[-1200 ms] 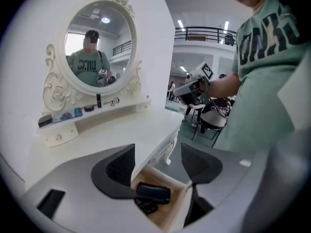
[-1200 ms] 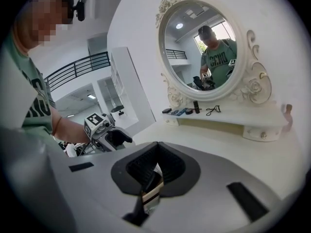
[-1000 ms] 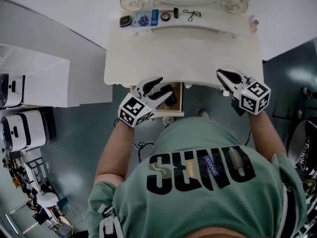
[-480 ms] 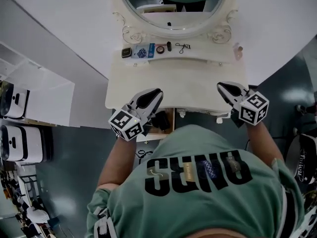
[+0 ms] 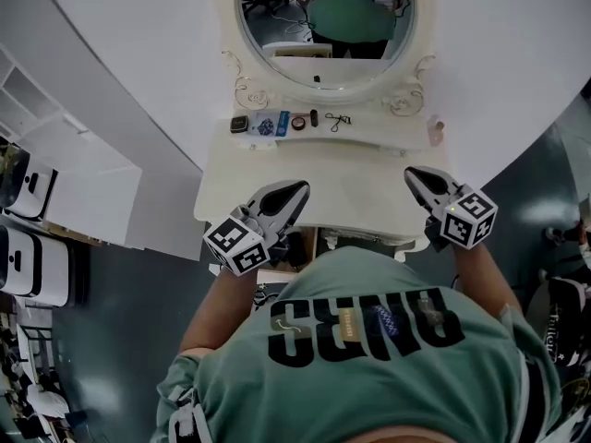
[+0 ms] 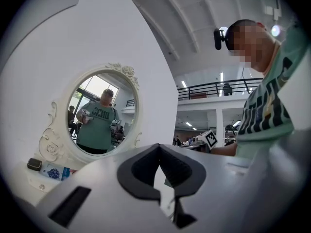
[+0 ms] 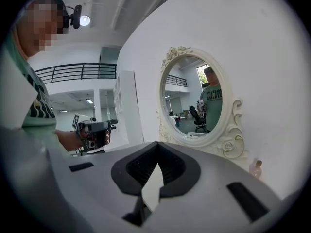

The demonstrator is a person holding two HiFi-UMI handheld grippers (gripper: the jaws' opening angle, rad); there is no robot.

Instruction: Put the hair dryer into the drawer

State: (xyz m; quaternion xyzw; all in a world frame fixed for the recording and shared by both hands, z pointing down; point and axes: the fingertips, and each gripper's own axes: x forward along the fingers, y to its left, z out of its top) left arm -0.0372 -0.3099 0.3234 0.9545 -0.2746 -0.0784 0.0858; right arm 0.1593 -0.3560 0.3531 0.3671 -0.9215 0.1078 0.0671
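Item: left gripper (image 5: 297,189). Jaws pressed together, having just been closing; nothing between them. Held above the front left edge of the table (image 5: 360,178), pointing towards the mirror (image 5: 323,26).

Item: right gripper (image 5: 412,173). Jaws together, nothing between them. Held over the front right corner of the table, well apart from the left gripper.

Item: drawer (image 5: 313,245). Stood pulled out under the table's front edge, largely covered by the left gripper and the person's green shirt (image 5: 369,358).

Item: hair dryer (image 5: 297,245). Seen only as a dark shape inside the open drawer, below the left gripper; neither gripper touched it.

Item: table. Cream, its top bare; an oval mirror in a carved frame stood at its back and reflected the person and both grippers.

Item: shelf below the mirror. Held, from the left, a small black box (image 5: 239,125), a blue packet (image 5: 268,125) and an eyelash curler (image 5: 338,120). A small pink bottle (image 5: 436,132) stood off to the right.
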